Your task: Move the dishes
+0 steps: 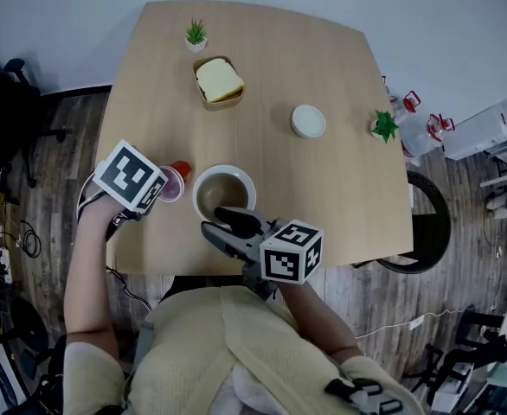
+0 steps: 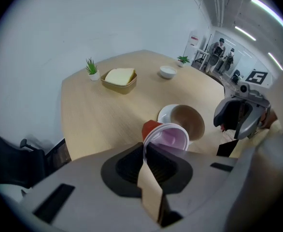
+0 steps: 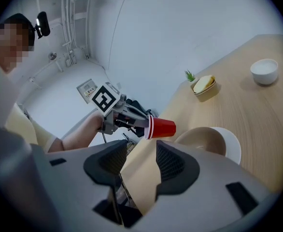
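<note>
The left hand-held gripper (image 1: 160,190) points steeply down. Its jaws are closed on the rim of a red cup (image 1: 176,178), which is tilted on its side over the near left part of the surface (image 1: 323,197).

The right hand-held gripper (image 1: 216,223) has its jaws partly apart with nothing between them. Its tips are at the near rim of a brown bowl (image 1: 221,195), which sits on a white plate (image 1: 247,182). The cup is just left of the plate.

Far beyond the right hand-held gripper are a small bowl (image 1: 308,120) and a plant (image 1: 383,126). Far beyond the left one are a yellow tray (image 1: 219,82) and a second plant (image 1: 195,35).

The surface is pale wood with rounded corners. It stands on a plank floor (image 1: 54,171) against a pale wall (image 1: 63,15). A dark chair (image 1: 11,102) is well left of the left hand-held gripper.
</note>
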`<action>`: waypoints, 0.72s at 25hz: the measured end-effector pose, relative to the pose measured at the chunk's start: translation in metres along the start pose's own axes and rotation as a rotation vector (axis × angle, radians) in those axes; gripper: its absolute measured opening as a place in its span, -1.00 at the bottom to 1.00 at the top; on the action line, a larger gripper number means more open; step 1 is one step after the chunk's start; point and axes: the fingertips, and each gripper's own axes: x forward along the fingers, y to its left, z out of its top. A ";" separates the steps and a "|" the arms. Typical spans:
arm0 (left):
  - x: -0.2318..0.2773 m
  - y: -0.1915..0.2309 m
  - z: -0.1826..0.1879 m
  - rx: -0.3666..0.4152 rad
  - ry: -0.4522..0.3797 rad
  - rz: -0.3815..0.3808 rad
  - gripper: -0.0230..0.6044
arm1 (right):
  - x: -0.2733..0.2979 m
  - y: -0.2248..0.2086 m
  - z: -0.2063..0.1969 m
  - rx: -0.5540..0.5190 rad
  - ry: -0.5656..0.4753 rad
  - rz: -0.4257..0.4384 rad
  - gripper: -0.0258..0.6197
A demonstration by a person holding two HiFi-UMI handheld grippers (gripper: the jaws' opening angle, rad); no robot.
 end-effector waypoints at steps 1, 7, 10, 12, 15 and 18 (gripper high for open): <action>0.002 0.002 -0.001 0.016 0.027 0.000 -0.82 | 0.000 0.000 -0.002 -0.006 0.008 -0.002 -0.34; 0.011 0.012 -0.010 0.151 0.205 -0.016 -0.82 | 0.001 0.000 -0.011 -0.021 0.038 -0.005 -0.35; 0.015 0.016 -0.015 0.207 0.293 -0.032 -0.82 | 0.004 0.000 -0.014 -0.021 0.050 0.002 -0.35; 0.016 0.017 -0.016 0.235 0.344 -0.051 -0.82 | 0.005 0.000 -0.015 -0.027 0.060 0.005 -0.35; 0.016 0.017 -0.018 0.272 0.422 -0.084 -0.82 | 0.006 -0.001 -0.016 -0.036 0.074 0.007 -0.35; 0.014 0.019 -0.024 0.334 0.514 -0.091 -0.82 | 0.007 -0.001 -0.019 -0.039 0.082 0.010 -0.36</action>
